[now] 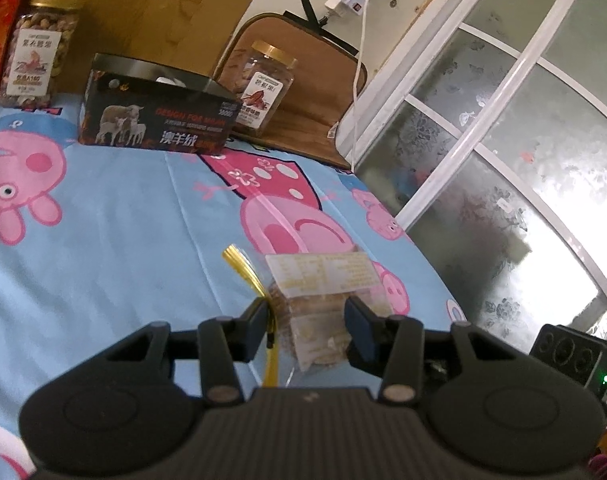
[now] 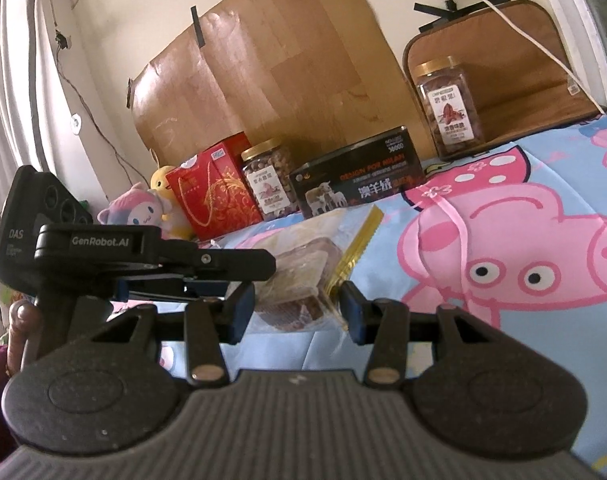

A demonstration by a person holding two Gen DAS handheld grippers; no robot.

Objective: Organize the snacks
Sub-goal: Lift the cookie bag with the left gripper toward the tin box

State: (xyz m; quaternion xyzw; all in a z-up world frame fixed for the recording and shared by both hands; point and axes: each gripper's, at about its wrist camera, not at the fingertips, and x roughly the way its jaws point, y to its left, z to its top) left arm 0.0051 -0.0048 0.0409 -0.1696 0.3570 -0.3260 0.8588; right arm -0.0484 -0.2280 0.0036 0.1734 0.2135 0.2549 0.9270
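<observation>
Both the left gripper (image 1: pixel 306 322) and the right gripper (image 2: pixel 296 307) squeeze the snack bag (image 1: pixel 317 312); carry it gently toward the black box (image 1: pixel 155 114) at eleven o'clock.

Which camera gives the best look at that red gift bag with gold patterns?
The right wrist view: the red paper gift bag with gold patterns shows whole, beside a gold-lidded nut jar. The left wrist view catches only a red sliver at its top-left edge.

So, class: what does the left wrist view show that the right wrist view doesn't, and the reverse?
Left only: the frosted glass partition.
Right only: the plush toys, the red gift bag's gold-patterned front and the left claw seen side-on.
Both: the clear snack bag, the black box and two nut jars on the cartoon sheet.
</observation>
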